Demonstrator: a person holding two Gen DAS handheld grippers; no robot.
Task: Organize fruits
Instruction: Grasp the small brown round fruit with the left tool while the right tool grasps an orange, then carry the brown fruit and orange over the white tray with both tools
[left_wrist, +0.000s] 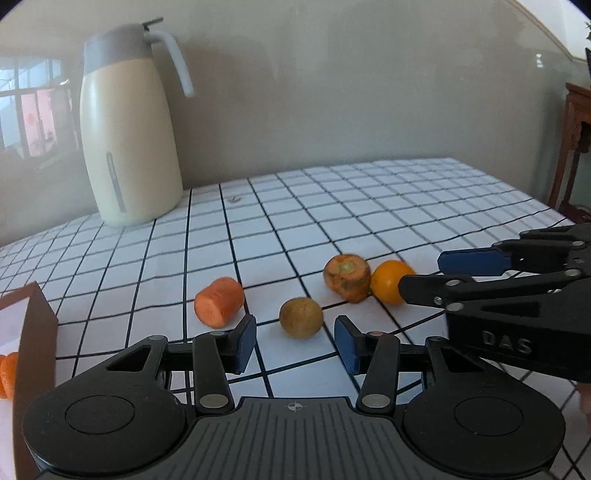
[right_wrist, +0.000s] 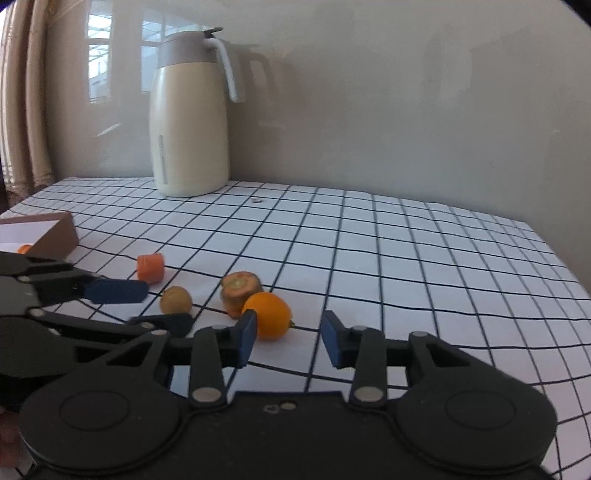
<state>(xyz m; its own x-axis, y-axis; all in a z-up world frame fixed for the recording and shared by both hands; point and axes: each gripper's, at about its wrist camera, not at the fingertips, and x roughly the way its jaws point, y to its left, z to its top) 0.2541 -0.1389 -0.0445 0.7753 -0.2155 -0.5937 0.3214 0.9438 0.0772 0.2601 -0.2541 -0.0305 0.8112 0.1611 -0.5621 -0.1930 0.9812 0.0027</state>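
Note:
A brown kiwi (left_wrist: 301, 317) lies on the checked tablecloth just ahead of my open, empty left gripper (left_wrist: 295, 341), between its blue pads. A cut carrot chunk (left_wrist: 219, 302) lies to its left, a carrot top piece (left_wrist: 347, 277) behind right, touching an orange fruit (left_wrist: 388, 280). My right gripper (left_wrist: 428, 275) comes in from the right, open, beside the orange. In the right wrist view my right gripper (right_wrist: 289, 338) is open, the orange (right_wrist: 269, 320) by its left pad; kiwi (right_wrist: 176, 299), carrot top (right_wrist: 239, 290), carrot chunk (right_wrist: 150, 266) and left gripper (right_wrist: 162, 306) lie left.
A cream thermos jug (left_wrist: 127, 129) stands at the back by the wall, also in the right wrist view (right_wrist: 190, 125). A brown box (left_wrist: 35, 332) with orange pieces inside sits at the left, also seen in the right wrist view (right_wrist: 55, 230). A wooden stand (left_wrist: 574, 147) is right of the table.

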